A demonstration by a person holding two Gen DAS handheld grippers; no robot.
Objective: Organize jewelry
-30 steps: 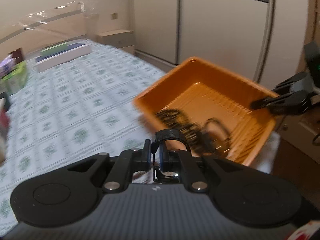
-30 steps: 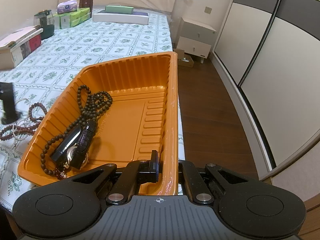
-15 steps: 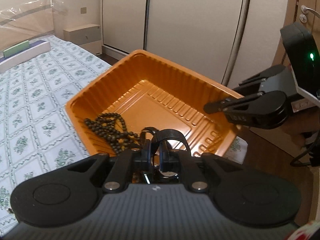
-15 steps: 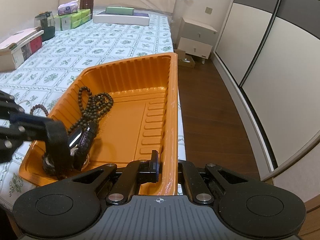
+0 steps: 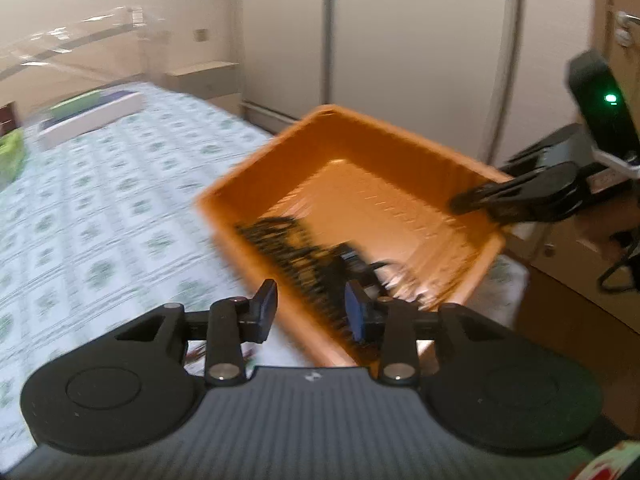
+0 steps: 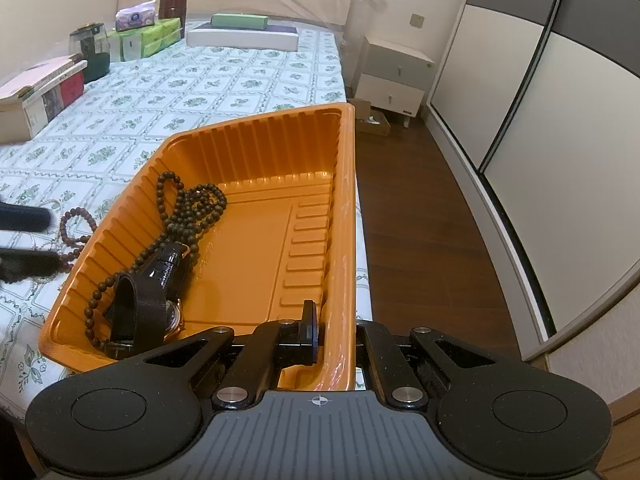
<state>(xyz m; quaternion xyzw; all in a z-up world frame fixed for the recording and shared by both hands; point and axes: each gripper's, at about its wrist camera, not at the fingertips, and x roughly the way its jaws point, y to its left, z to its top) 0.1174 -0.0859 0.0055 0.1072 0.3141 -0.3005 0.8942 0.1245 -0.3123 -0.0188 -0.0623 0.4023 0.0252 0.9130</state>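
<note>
An orange tray [image 6: 347, 200] lies at the bed's edge and holds a dark bead necklace [image 6: 192, 208] and black watches [image 6: 140, 304]. My right gripper [image 6: 334, 332] is shut on the tray's near right rim. The left wrist view shows that right gripper [image 5: 460, 202] on the tray [image 5: 360, 148]. My left gripper [image 5: 311, 304] hovers over the tray's near rim, its jaws opening and pressing on nothing. In the right wrist view the left gripper [image 6: 54, 238] sits just outside the tray's left wall. A reddish bead bracelet [image 6: 74, 232] lies on the sheet beside it.
Boxes [image 6: 40, 88], green tissue packs [image 6: 144, 40] and a dark jar [image 6: 90, 50] line the bed's far left. A white box [image 6: 244, 38] lies by the headboard. A nightstand [image 6: 392, 80], wardrobe doors [image 6: 520, 100] and wood floor [image 6: 420, 220] are to the right.
My left gripper was shut on a black watch strap over the tray. It has let go, and the watch lies in the tray. The gripper has drawn back to the left. The right gripper has not moved.
</note>
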